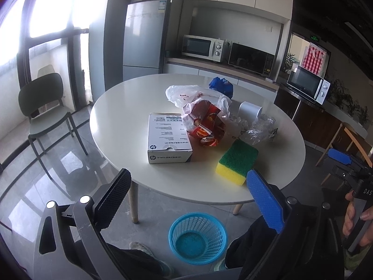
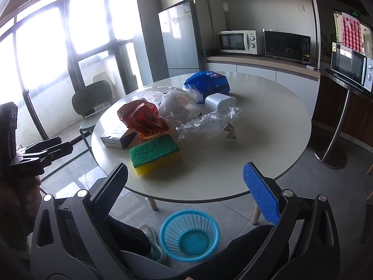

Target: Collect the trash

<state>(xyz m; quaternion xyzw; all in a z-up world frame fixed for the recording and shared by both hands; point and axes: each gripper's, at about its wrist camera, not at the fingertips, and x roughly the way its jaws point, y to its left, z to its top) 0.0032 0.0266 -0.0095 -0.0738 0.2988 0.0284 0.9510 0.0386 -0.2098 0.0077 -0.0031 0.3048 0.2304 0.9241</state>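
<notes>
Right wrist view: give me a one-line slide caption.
Open right tool hovers before a round table littered with wrappers, a sponge and a box, blue basket waiting on the floor below.

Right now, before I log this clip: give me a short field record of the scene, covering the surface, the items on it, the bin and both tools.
surface: round white table
trash candidates: red snack bag, white plastic bag, blue packet, crumpled clear wrap
other items: HP box, green-yellow sponge, white cup on its side
bin: blue basket on floor, looks empty
left tool: open, holding nothing
right tool: open, holding nothing
</notes>
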